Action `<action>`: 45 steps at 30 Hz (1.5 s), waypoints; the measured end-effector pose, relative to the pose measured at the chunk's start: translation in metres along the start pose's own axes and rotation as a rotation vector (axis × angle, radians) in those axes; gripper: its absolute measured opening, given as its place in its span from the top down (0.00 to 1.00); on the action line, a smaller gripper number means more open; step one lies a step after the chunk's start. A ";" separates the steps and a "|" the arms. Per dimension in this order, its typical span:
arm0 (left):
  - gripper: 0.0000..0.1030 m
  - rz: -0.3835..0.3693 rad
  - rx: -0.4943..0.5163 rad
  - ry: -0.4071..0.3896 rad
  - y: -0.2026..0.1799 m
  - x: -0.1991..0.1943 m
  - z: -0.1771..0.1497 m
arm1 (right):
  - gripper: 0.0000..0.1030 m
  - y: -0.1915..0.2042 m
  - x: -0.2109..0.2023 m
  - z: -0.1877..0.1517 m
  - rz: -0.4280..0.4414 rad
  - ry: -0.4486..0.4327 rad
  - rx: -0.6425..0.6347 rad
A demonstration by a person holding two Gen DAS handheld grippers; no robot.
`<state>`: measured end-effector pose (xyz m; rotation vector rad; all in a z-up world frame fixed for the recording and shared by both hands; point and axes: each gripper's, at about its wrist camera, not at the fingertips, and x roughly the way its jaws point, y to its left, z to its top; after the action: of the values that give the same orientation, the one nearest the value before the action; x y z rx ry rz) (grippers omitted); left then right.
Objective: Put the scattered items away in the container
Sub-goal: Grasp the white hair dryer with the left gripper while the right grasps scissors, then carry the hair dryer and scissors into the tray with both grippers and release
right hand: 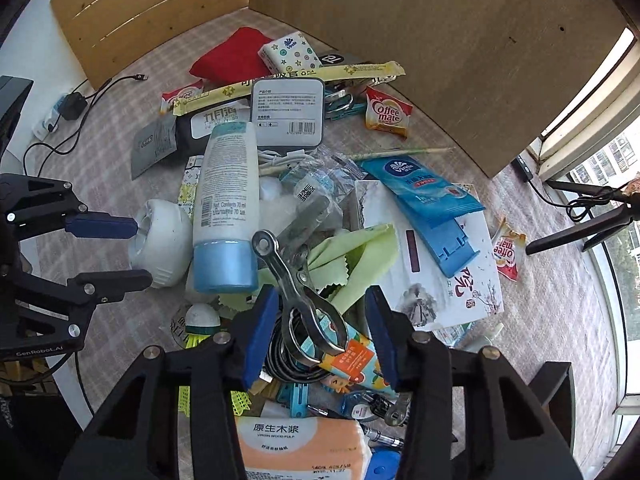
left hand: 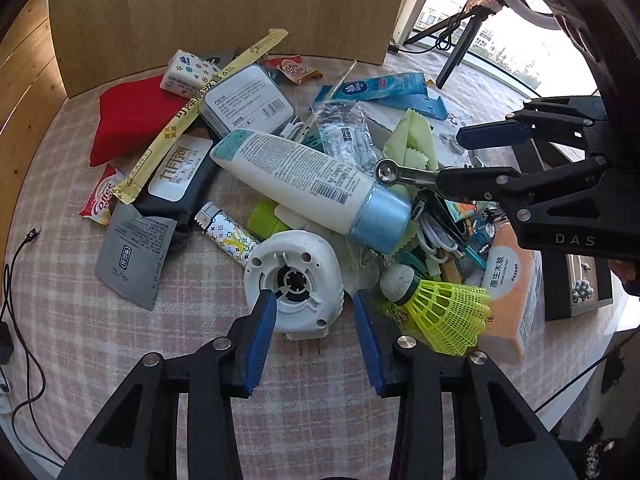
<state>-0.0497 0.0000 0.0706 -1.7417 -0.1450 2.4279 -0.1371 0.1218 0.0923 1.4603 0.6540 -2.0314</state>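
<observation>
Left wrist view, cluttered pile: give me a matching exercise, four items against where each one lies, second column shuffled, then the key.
Items:
1. white round housing
2. metal clip
3. yellow shuttlecock
4. red cloth

Places:
A. far side of the pile, by the cardboard wall
B. between the left gripper's fingers
C. at the right gripper's fingertips
D. against the orange tissue pack

Pairs: 1-B, 2-C, 3-D, 4-A

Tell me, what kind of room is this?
Probably a home, by a big window. A table with a checked cloth is piled with everyday stuff: a lotion tube, tissue packs, coffee creamer sachets. Buildings show outside.
</observation>
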 end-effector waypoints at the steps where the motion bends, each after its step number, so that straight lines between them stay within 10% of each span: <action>1: 0.66 -0.002 -0.002 0.004 0.000 0.002 0.000 | 0.57 0.001 0.003 0.001 -0.001 0.005 -0.005; 19: 0.76 -0.029 0.005 0.030 -0.001 0.017 0.006 | 0.81 -0.007 0.020 0.004 0.132 0.081 0.067; 29: 0.80 -0.067 -0.029 0.012 0.004 0.011 -0.001 | 0.85 -0.027 0.002 -0.007 0.259 0.008 0.229; 45: 0.80 -0.055 0.010 -0.115 -0.017 -0.047 0.005 | 0.85 -0.054 -0.052 -0.054 0.223 -0.141 0.392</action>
<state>-0.0383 0.0083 0.1190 -1.5729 -0.1904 2.4853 -0.1230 0.2046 0.1305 1.5027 0.0285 -2.1359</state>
